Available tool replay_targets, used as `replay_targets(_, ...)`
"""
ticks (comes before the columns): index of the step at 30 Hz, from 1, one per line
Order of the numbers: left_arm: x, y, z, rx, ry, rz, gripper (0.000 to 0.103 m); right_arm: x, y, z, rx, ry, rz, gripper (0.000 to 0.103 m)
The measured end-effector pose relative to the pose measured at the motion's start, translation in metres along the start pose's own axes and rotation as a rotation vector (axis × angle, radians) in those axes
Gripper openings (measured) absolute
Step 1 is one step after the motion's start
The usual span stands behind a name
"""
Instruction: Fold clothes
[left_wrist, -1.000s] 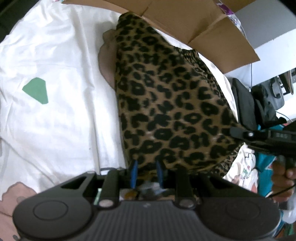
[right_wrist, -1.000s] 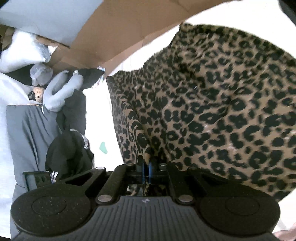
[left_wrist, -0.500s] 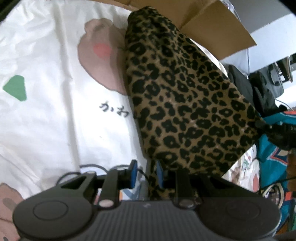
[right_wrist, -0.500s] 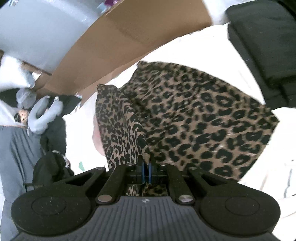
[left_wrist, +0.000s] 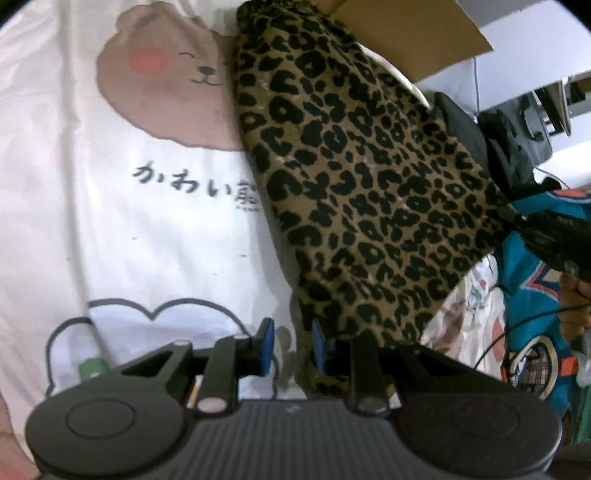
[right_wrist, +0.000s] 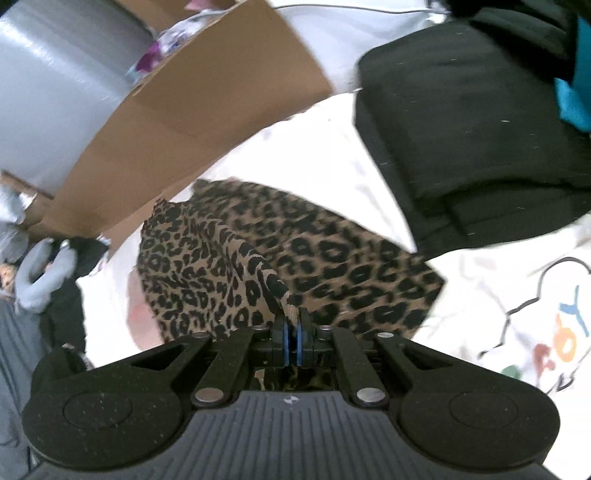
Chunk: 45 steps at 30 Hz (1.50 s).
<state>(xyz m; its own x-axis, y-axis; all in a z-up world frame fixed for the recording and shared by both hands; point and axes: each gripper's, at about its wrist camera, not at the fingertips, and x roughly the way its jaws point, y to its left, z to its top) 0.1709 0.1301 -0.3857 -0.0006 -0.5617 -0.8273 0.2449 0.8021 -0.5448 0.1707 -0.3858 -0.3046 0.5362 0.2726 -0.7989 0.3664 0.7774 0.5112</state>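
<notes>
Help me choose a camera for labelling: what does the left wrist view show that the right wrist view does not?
Only the left wrist view shows the bear print with dark lettering on the white sheet, the teal garment, and the left gripper, its fingers apart.

Only the right wrist view shows the folded black garment, the grey roll, and the right gripper pinching a leopard-print edge.

Both show the leopard-print garment, the cardboard box behind it, and the white sheet underneath.
</notes>
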Motion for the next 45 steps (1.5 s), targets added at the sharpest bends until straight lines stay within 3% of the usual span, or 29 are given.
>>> replay_targets(16,0.01,0.001,-0.01,0.068,0.059,-0.006,0.026,0.031,-0.047,-0.005,-0.035,-0.067,-0.029,0.002)
replay_targets(24,0.001,-0.007,0.004,0.096,0.059,0.034,0.026,0.044,-0.075,-0.007,0.027,-0.087,-0.048,0.003)
replay_targets(33,-0.01,-0.041,0.062,0.184,0.062,0.142,0.026,0.031,-0.081,-0.014,0.008,-0.134,-0.025,0.002)
replay_targets(40,-0.025,-0.067,0.122,0.18,0.033,0.203,0.026,0.018,-0.087,-0.015,-0.014,-0.166,-0.013,0.002)
replay_targets(45,-0.007,-0.104,0.167,0.167,0.015,0.23,0.027,0.025,-0.094,-0.025,0.013,-0.19,0.0,0.003)
